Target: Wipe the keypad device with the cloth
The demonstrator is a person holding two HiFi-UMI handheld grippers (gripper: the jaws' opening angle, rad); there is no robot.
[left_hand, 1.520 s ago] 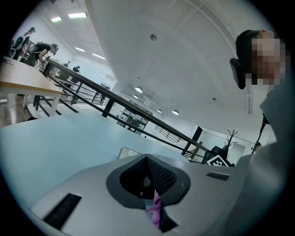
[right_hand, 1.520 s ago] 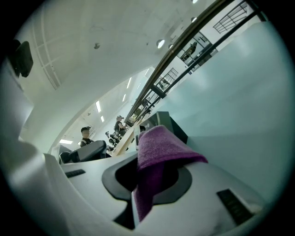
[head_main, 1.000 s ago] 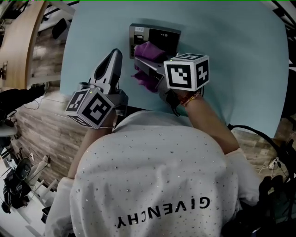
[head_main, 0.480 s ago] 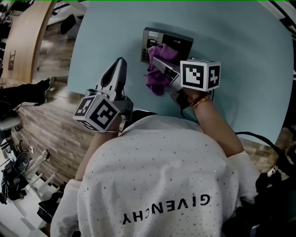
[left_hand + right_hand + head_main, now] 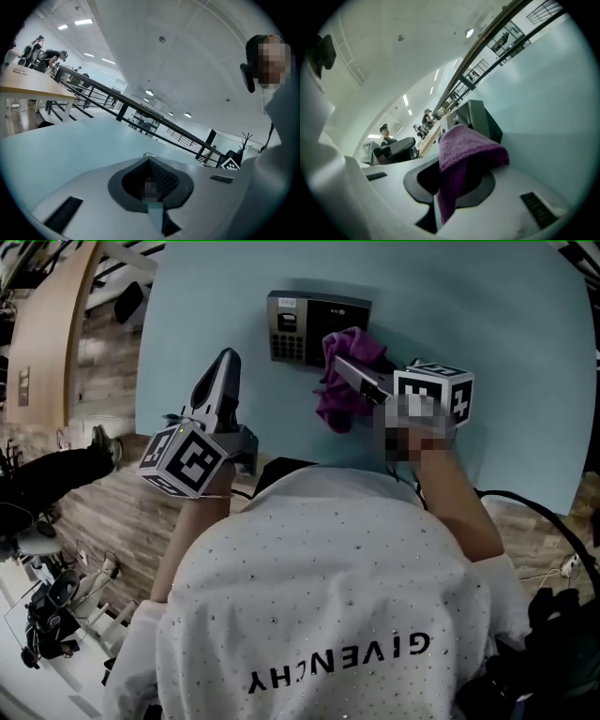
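Two jaws of the right gripper (image 5: 451,187) are pinched on a fold of the soft purple terry cloth (image 5: 465,146), which droops limp on both sides. It looks light and likely to bunch, so a hold near its middle seems best. Just beyond sits the dark grey box-shaped keypad device (image 5: 317,326), probably rigid, on the pale blue panel (image 5: 487,315). The left gripper (image 5: 223,371) has its jaws together and empty, well apart.
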